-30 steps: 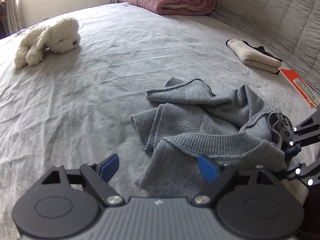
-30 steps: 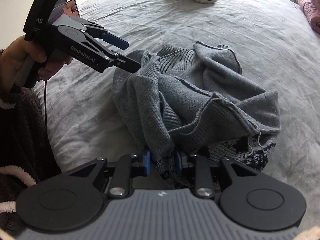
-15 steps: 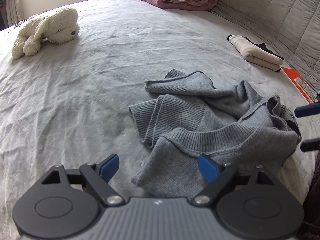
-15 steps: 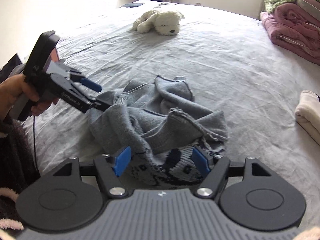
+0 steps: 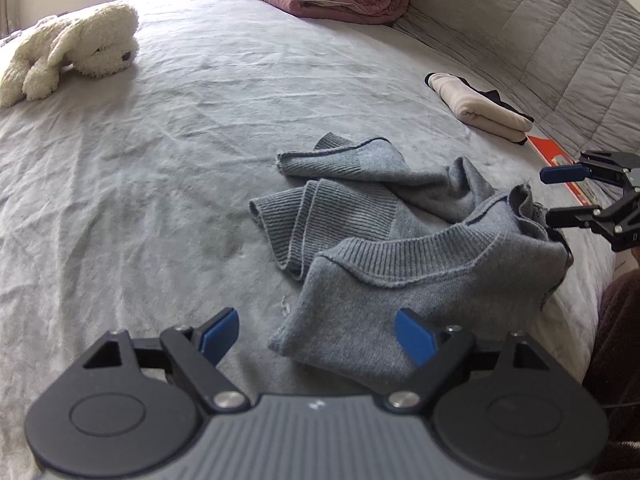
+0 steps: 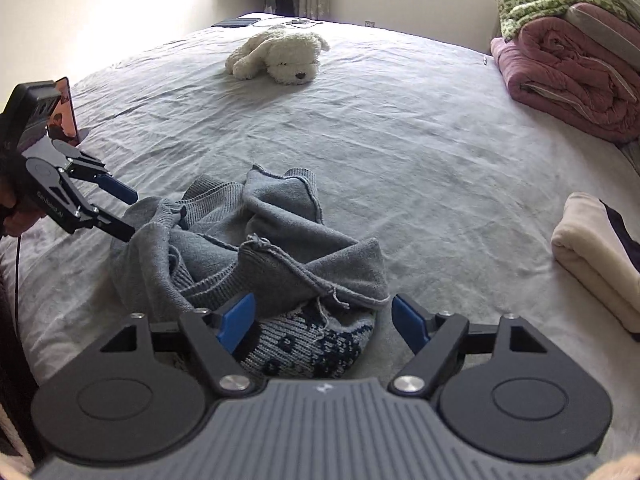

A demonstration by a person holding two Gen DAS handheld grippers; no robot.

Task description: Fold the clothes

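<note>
Sprawling across the grey bed (image 5: 168,168), well short of the plush dog (image 5: 76,50), the grey sweater (image 5: 400,248) lies crumpled: soft, limp knit, best taken by its ribbed hem (image 5: 404,254). Left gripper (image 5: 316,334) and right gripper (image 6: 324,318) both gape wide, holding nothing.

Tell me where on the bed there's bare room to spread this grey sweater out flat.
The widest bare stretch of bed lies between the grey sweater, the stuffed dog and the pink quilt. A narrower strip runs between the sweater and the folded cream garment. It is crowded near the person, where both open grippers flank the sweater.
</note>
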